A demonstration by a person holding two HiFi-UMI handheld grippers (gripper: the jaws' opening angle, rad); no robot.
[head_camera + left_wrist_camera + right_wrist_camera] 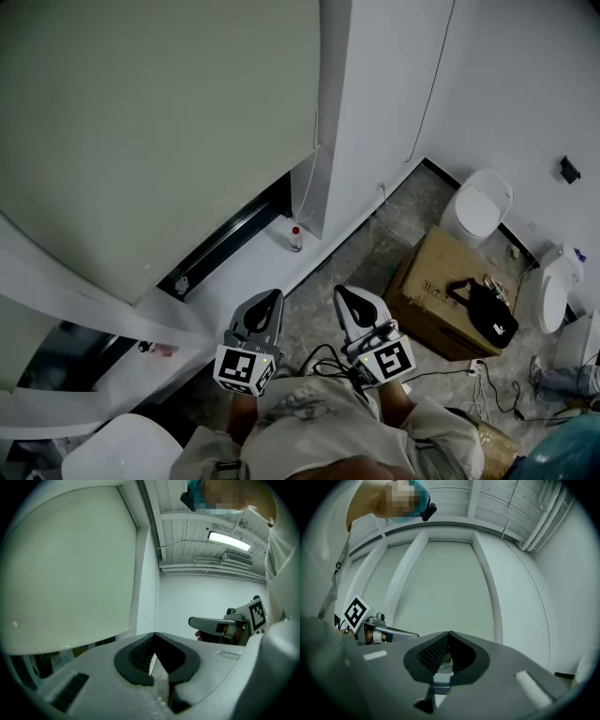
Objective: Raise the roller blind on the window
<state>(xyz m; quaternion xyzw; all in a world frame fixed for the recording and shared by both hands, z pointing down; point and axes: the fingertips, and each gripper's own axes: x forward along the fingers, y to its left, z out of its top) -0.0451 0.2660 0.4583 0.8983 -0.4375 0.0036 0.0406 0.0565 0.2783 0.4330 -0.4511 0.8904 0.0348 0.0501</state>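
Covering the window: the roller blind (159,131) hangs lowered nearly all the way, at about 11 o'clock from the claws in the head view; only a dark strip shows under its bottom edge.
Handling: the fabric looks light and limp, with a stiffer bar along the bottom; pulling on the cloth itself would likely crease it or skew it.
Where to hold: a thin looped cord (311,183) hangs at the blind's right edge, at about 12 o'clock from the claws. It is probably the drive and the place to pinch. It is slim and may slip, so it needs a firm grip on one strand.
Left claw (267,305): jaws together, nothing between them, pointing level toward the window, well apart from the cord.
Right claw (349,302): jaws together, empty, just beside the left one.
Sill (253,281): a small bottle (296,238) stands below the cord.
Floor: a cardboard box (433,281) with a black bag (489,314) on it, at 3 o'clock.
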